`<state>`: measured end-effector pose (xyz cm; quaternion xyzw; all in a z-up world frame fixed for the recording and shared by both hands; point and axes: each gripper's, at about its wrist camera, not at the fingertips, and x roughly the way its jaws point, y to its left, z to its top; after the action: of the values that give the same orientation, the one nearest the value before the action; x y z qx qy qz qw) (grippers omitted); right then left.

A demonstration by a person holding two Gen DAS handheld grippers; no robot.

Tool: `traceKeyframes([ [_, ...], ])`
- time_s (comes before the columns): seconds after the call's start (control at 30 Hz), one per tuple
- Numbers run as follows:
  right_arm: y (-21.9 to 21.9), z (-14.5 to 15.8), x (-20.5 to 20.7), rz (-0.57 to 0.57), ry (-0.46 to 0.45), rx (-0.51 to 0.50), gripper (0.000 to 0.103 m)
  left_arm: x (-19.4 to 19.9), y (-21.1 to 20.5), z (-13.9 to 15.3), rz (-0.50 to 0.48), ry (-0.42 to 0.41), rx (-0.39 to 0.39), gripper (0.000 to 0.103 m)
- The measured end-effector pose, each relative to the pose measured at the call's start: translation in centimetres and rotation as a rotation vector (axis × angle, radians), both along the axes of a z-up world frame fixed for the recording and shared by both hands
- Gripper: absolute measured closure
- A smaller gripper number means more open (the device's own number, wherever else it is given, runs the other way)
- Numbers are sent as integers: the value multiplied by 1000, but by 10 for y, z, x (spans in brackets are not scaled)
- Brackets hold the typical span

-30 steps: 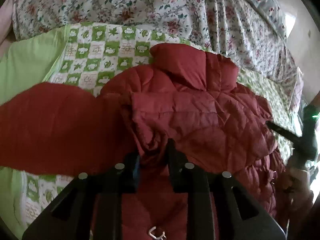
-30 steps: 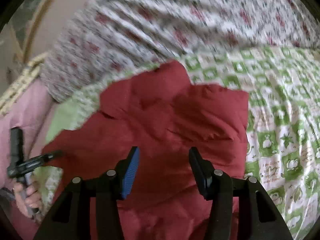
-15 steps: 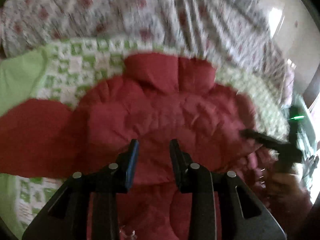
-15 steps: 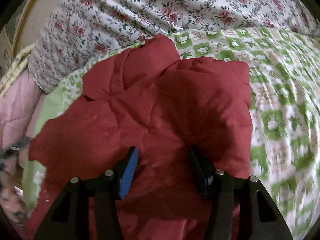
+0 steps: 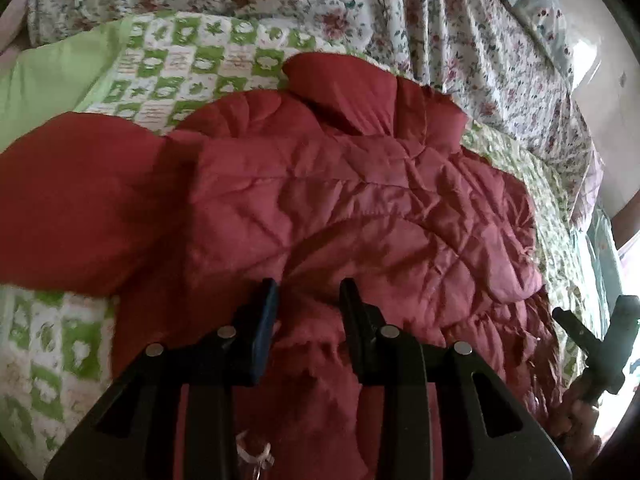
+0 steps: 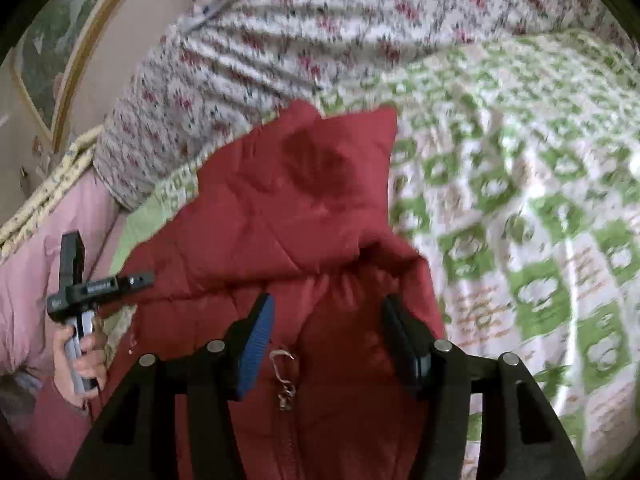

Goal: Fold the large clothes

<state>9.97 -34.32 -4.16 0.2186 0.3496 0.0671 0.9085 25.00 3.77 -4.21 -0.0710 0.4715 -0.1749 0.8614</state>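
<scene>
A red quilted jacket (image 5: 360, 208) lies spread on a bed, on top of a green-and-white checked quilt (image 5: 188, 60). Beyond the quilt, at the far side, a floral sheet (image 5: 440, 20) rises in folds.

In the left wrist view the jacket fills the middle, its collar (image 5: 348, 96) at the far end and one sleeve (image 5: 80, 208) stretched out to the left over the quilt. The left tongs (image 5: 308, 304) hover low over the near part of the jacket with a narrow gap between the jaws; rumpled red fabric shows in that gap, but the pads do not press on it, so they are released. A small metal zipper pull (image 5: 252, 456) shows at the near edge, under the tongs. At the right edge a hand (image 5: 576, 420) grips the handle of the other tool.

In the right wrist view, blurred by motion, the right tongs (image 6: 328, 332) stand over the jacket's front near the zipper pull (image 6: 284, 376). Their jaws are opening, well apart, with a raised ridge of red fabric between them that neither pad clamps. The checked quilt spreads to the right, and a pink cloth (image 6: 32, 280) lies at the left. There the person's left hand (image 6: 80, 360) holds the grey handle of the left tool.
</scene>
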Motion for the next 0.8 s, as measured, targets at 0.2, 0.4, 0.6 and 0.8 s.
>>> traceKeyframes([
  [0.2,17,28,-15,49,-28,-31,44,-23,50,6,92,-1,-52,73],
  [0.4,39,34,-14,77,2,-18,42,-29,106,-4,218,26,-128,73],
  [0.6,60,39,-14,113,21,24,41,-32,154,-17,328,46,-181,73],
  [0.8,77,47,-25,133,22,75,38,-26,219,-31,471,64,-257,73],
])
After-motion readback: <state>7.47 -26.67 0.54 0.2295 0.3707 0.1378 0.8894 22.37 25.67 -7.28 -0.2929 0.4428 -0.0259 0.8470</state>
